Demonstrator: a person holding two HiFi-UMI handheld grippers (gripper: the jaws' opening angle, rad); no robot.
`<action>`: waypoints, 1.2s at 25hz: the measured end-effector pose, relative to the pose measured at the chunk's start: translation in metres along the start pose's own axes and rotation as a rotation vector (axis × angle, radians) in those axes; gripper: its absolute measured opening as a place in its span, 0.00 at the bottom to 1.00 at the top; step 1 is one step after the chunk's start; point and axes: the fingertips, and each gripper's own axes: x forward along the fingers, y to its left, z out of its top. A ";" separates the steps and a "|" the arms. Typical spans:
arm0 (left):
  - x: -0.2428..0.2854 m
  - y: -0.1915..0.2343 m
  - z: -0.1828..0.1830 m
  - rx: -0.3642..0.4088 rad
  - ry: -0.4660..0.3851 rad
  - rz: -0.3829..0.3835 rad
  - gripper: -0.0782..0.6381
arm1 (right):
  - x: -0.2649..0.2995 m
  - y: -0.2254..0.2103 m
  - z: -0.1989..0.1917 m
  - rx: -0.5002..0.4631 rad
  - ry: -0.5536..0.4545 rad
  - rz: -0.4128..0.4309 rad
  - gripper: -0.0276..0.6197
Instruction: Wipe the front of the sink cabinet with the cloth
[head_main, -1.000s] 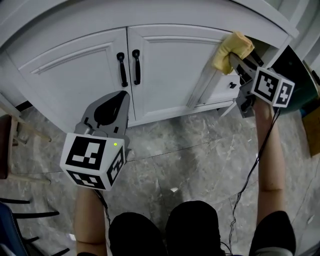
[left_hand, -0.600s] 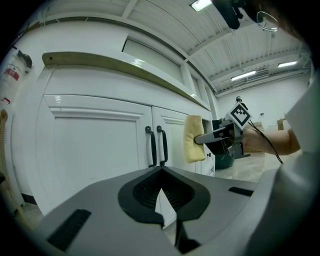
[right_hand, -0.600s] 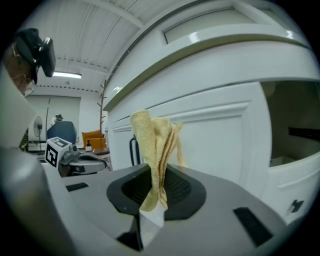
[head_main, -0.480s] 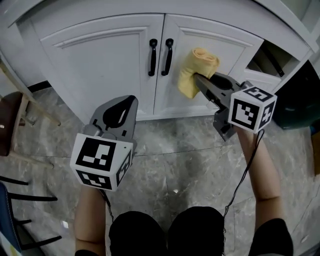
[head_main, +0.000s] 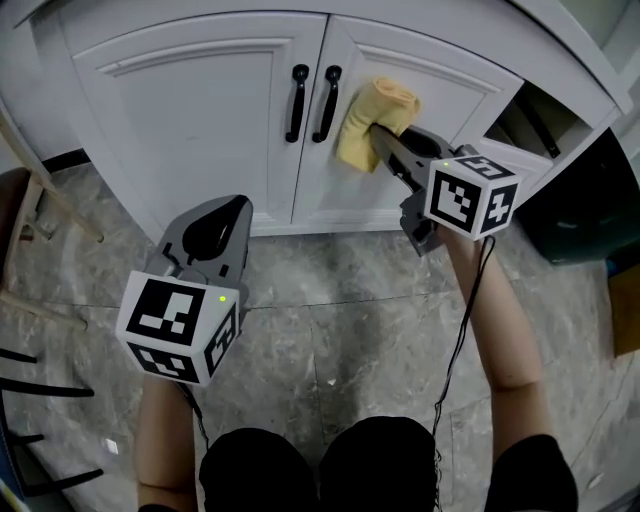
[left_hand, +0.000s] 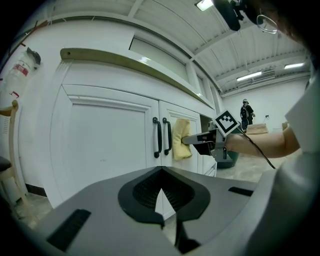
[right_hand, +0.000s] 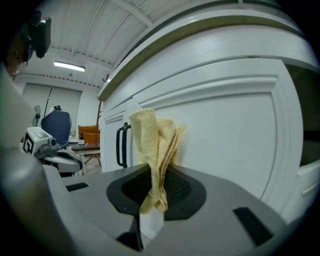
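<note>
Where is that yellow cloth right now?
In the head view the yellow cloth is right of centre, held in the right gripper against the right cabinet door, just beside its black handle.

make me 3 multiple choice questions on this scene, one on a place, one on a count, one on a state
1. Where is the cloth pressed?
A) on the left door
B) on the right door, beside the handles
C) on the floor

2. How many black handles do the doors carry?
A) one
B) two
C) four

3. The right tool is:
A) open and empty
B) lying on the floor
C) shut on the cloth

Answers:
1 B: the head view shows the cloth against the right door, just right of the handles.
2 B: there is one handle on each door, side by side.
3 C: the right gripper view shows the cloth pinched between its jaws.
</note>
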 end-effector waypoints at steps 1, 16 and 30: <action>0.002 -0.002 -0.001 0.004 0.006 -0.005 0.13 | -0.005 -0.006 0.000 0.006 -0.004 -0.012 0.14; 0.038 -0.044 -0.004 -0.031 0.012 -0.055 0.13 | -0.104 -0.131 -0.006 0.003 -0.020 -0.297 0.14; 0.023 -0.045 -0.030 -0.039 0.024 -0.042 0.13 | -0.115 -0.095 -0.050 -0.006 0.031 -0.212 0.14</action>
